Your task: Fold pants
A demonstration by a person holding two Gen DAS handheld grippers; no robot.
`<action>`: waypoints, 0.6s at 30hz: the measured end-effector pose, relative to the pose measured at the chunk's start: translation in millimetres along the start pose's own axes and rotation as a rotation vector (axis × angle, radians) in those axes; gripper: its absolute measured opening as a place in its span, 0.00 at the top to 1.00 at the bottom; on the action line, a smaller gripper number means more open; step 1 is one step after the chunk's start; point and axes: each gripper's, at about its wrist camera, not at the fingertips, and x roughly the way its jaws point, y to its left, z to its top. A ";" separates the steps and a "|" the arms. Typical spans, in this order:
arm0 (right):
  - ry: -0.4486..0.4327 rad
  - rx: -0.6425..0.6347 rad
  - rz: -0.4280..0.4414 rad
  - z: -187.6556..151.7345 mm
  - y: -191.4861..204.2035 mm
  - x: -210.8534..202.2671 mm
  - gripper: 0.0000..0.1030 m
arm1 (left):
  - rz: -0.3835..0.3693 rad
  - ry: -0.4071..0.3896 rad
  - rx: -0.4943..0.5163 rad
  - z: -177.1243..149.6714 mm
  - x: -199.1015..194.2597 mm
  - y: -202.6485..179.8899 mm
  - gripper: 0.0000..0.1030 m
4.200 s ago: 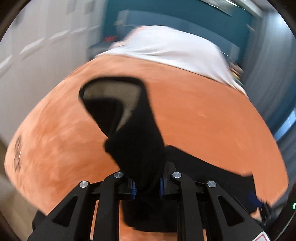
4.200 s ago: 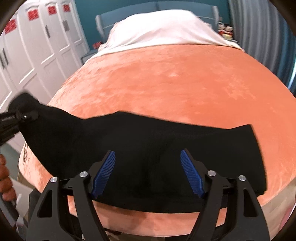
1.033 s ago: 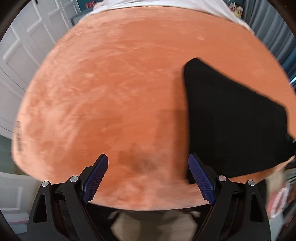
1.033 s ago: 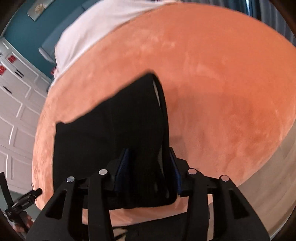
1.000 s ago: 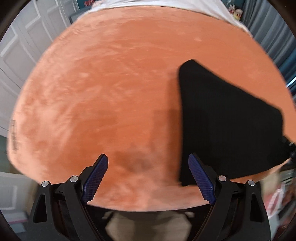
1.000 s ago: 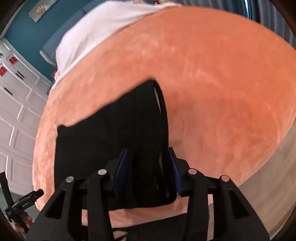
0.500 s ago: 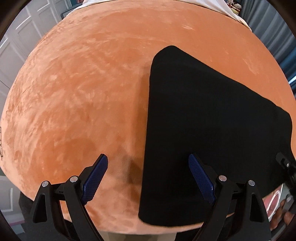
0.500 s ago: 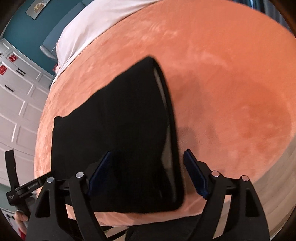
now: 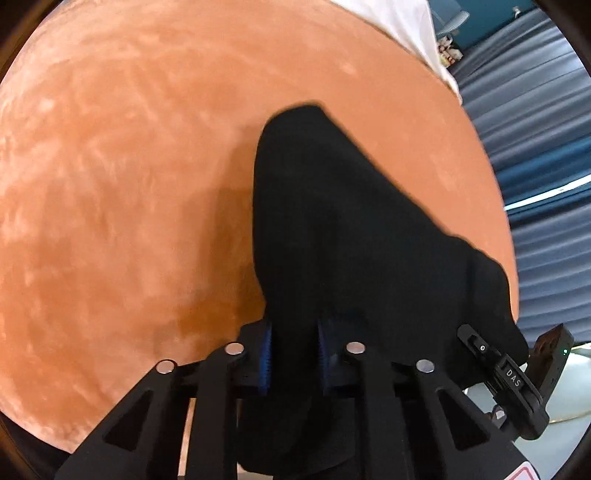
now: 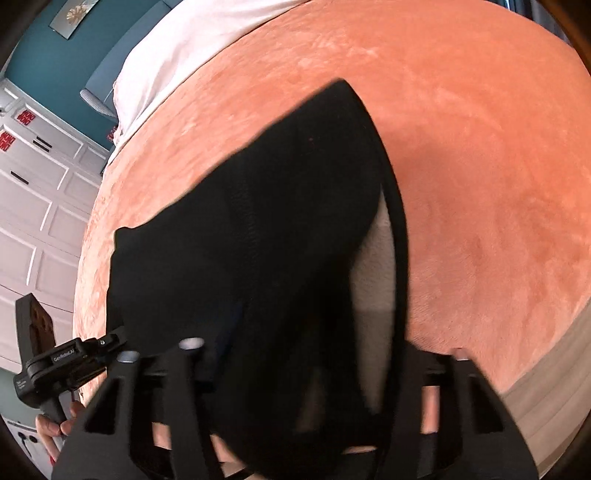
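Two grips on one pair of black pants (image 9: 351,229), so here's where you stand. Your left gripper (image 9: 293,354) is closing, and its blue pads already pinch the near left corner of the cloth. Your right gripper (image 10: 295,354) is closing too, with a thick bunch of fabric between the jaws at the near right end, where the pale lining (image 10: 373,266) shows inside the open edge. That view is blurry, so I can't tell if the pads have actually bitten yet.

The pants lie folded into a flat dark slab on the orange bedspread (image 9: 110,166), near edge hanging just at the bed's front, far corner pointing up the bed toward the white sheet (image 10: 192,33).

What I'd watch for, just my read:
- Right side looks like it's got several layers. If it only catches the top one, the rest will sag out when you lift and the fold goes lopsided.
- Left grip sits close to the cloth's edge, so a quick tug could pull it free.
- Lifting unevenly would twist the slab and undo the neat edges.
- That plush cover may drag on the fabric if you slide instead of lift.
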 end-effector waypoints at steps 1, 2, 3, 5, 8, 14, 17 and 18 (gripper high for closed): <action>-0.010 -0.010 0.006 1.8 8.5 -7.1 0.68 | -0.039 -0.009 -0.019 1.7 -9.8 4.4 0.86; -0.022 -0.025 0.022 3.6 18.2 -14.4 0.69 | -0.091 -0.017 -0.042 4.4 -23.1 10.8 0.86; -0.040 -0.051 0.051 5.4 33.6 -25.0 0.69 | -0.106 -0.034 -0.048 6.3 -37.9 16.0 0.86; -0.060 -0.115 0.115 5.8 68.4 -41.4 0.70 | -0.067 -0.109 -0.009 7.2 -71.7 22.1 0.86; -0.059 -0.181 0.211 -0.6 108.2 -49.3 0.70 | 0.032 -0.234 0.049 1.1 -131.5 44.4 0.85; 0.109 -0.207 0.129 -43.6 125.6 46.0 0.50 | 0.384 -0.141 0.056 -22.3 -121.8 120.1 0.84; 0.090 -0.046 0.127 -57.7 97.2 47.6 0.49 | 0.519 -0.164 0.085 -43.0 -126.7 127.3 0.86; 0.028 -0.044 0.077 -56.6 95.6 28.7 0.48 | 0.513 -0.198 0.089 -44.9 -138.0 120.4 0.86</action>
